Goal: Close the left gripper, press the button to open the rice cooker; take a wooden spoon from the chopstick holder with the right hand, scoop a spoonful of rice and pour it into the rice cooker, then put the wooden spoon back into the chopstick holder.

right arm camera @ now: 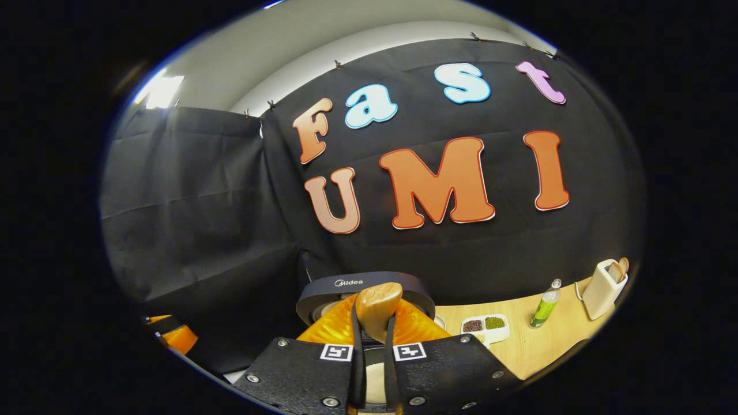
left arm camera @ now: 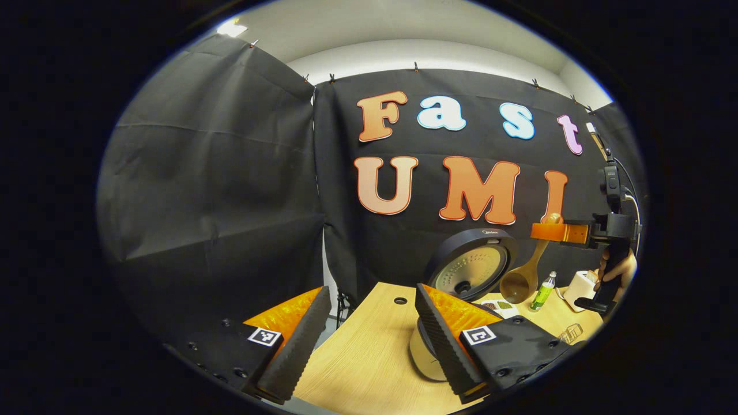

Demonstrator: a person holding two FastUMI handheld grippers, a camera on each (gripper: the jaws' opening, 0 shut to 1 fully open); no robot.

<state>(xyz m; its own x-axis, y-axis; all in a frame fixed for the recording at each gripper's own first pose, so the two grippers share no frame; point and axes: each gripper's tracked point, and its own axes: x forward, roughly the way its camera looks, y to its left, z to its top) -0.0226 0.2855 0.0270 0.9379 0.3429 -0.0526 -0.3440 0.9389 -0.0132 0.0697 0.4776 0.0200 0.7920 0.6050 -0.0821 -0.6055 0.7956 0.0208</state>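
Note:
The rice cooker [left arm camera: 473, 271] stands on the wooden table [left arm camera: 369, 346] with its round lid raised upright. My left gripper [left arm camera: 372, 346] is open wide, and its right finger overlaps the cooker's pale body [left arm camera: 424, 360]. Farther right, my right gripper [left arm camera: 562, 232] is shut on the handle of the wooden spoon [left arm camera: 522, 279], whose bowl hangs down just right of the lid. In the right gripper view my right gripper [right arm camera: 373, 337] clamps the spoon's handle end [right arm camera: 377, 305] in front of the cooker's lid [right arm camera: 363, 283]. What the spoon's bowl carries is hidden.
A divided tray of grains [right arm camera: 484, 327], a green bottle [right arm camera: 545, 305] and the white chopstick holder [right arm camera: 602, 288] with a utensil in it stand along the table's right side. A hand [left arm camera: 620, 268] holds the right gripper. Black cloth walls close the back and left.

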